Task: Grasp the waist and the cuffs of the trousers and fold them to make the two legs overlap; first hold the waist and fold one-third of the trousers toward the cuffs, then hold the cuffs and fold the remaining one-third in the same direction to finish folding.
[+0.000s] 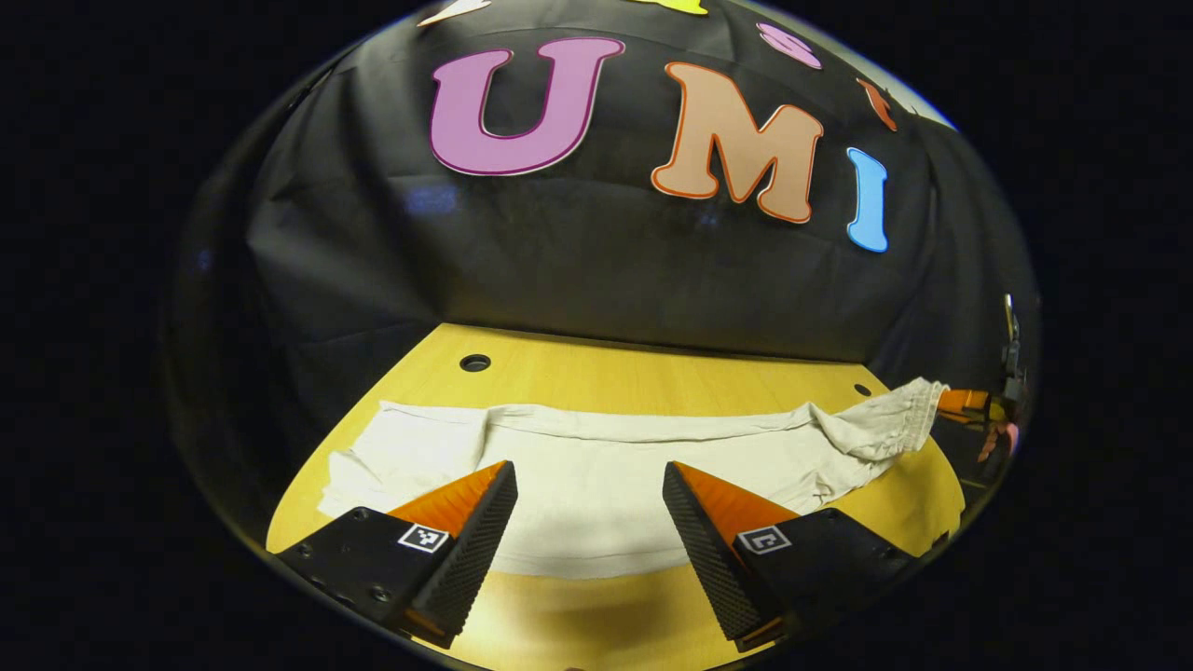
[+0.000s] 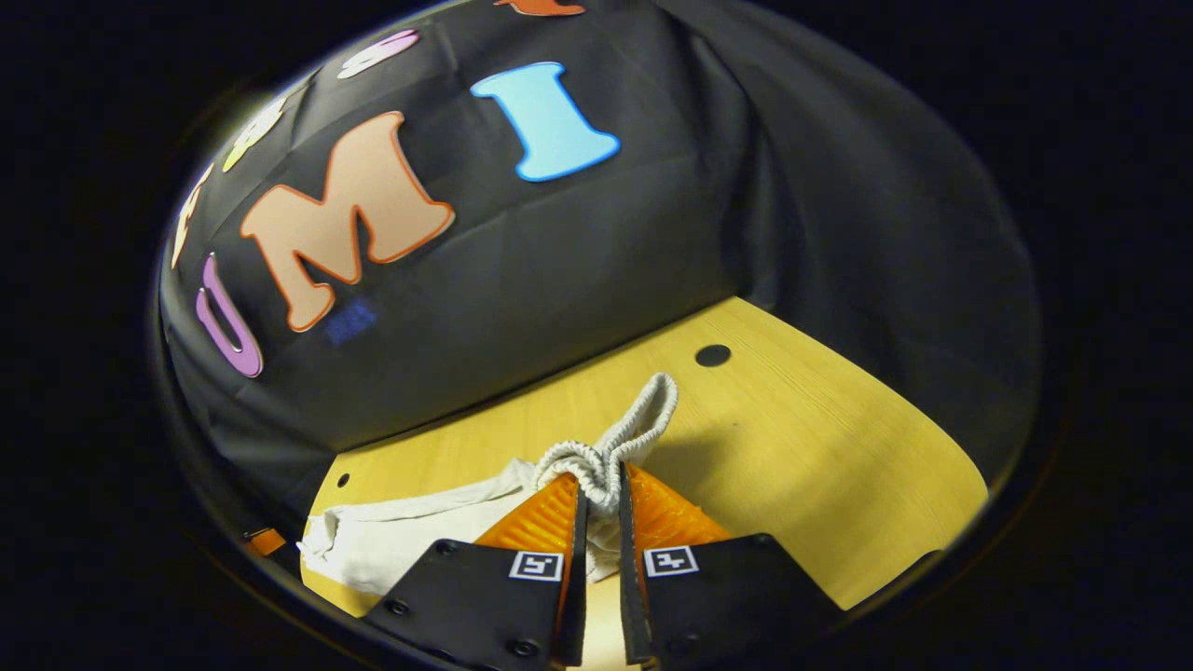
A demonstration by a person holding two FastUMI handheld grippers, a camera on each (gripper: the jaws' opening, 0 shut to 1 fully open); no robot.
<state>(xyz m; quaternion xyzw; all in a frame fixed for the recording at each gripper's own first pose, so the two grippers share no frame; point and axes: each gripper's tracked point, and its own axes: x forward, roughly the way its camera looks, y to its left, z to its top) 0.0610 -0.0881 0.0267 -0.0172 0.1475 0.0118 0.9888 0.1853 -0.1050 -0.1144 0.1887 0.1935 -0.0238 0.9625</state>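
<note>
The trousers (image 1: 596, 485) lie spread across the middle of the tabletop (image 1: 578, 373) in the left gripper view, a pale band running from the lower left of the frame to the right, where the gathered waist (image 1: 899, 415) is lifted off the wood. Behind the cloth a bare strip of tabletop runs to the black booth wall (image 1: 578, 270), with one round hole (image 1: 474, 362) at upper left and a smaller one near the raised waist; a narrower bare strip shows at the bottom of the frame, in front of the near edge of the trousers. The left claw (image 1: 589, 503) stands wide apart above the middle of the trousers, its fingers gripping nothing; whether the tips touch the fabric cannot be told. At the far right edge of that frame part of the other gripper shows just past the waist. In the right gripper view the right claw (image 2: 601, 494) is closed down on the elastic waist (image 2: 596, 466), both fingers pressing the bunched band, which pokes up between the tips and loops toward the frame centre. The rest of the trousers (image 2: 391, 540) trails away to the lower left. To the right and beyond, the tabletop (image 2: 820, 447) is open wood up to the wall, with a dark hole (image 2: 712, 355) near the back edge.
</note>
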